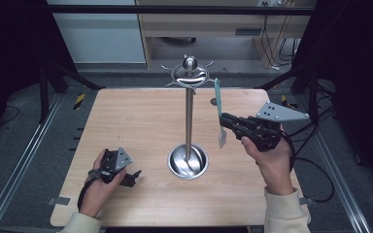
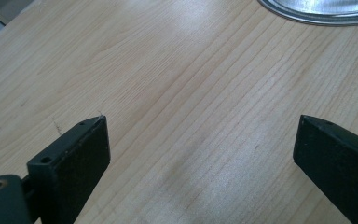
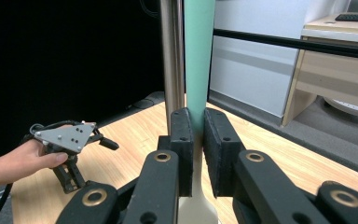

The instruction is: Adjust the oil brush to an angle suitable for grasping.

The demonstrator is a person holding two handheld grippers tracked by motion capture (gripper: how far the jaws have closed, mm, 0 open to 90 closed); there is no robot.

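We see a wooden table (image 1: 141, 121) with a metal stand (image 1: 189, 116) at its middle: a round base, a thin pole and a ring of hooks at the top. Our right gripper (image 1: 222, 120), to the right of the pole, is clamped on a spatula (image 1: 218, 99) with a teal handle. The spatula stands nearly upright, handle up and pale blade down, lifted clear of the table. In the right gripper view the handle (image 3: 199, 56) rises just beside the pole (image 3: 171, 56); we cannot tell whether they touch.

Our left gripper (image 1: 135, 176) rests low near the table's front left, its jaws apart with nothing between them, bare wood (image 2: 177, 93) below and the rim of the base (image 2: 317, 16) at the upper right.

We judge the work to be hanging the spatula on a hook. The pick-up is done and the spatula is raised; the handle's top is close to the hook ring but not yet on it. What is left is to catch a hook and let go.

There is plenty of open table on both sides of the stand, and the edges are well away from the base. The tight spot is the pole and the hooks beside the handle.
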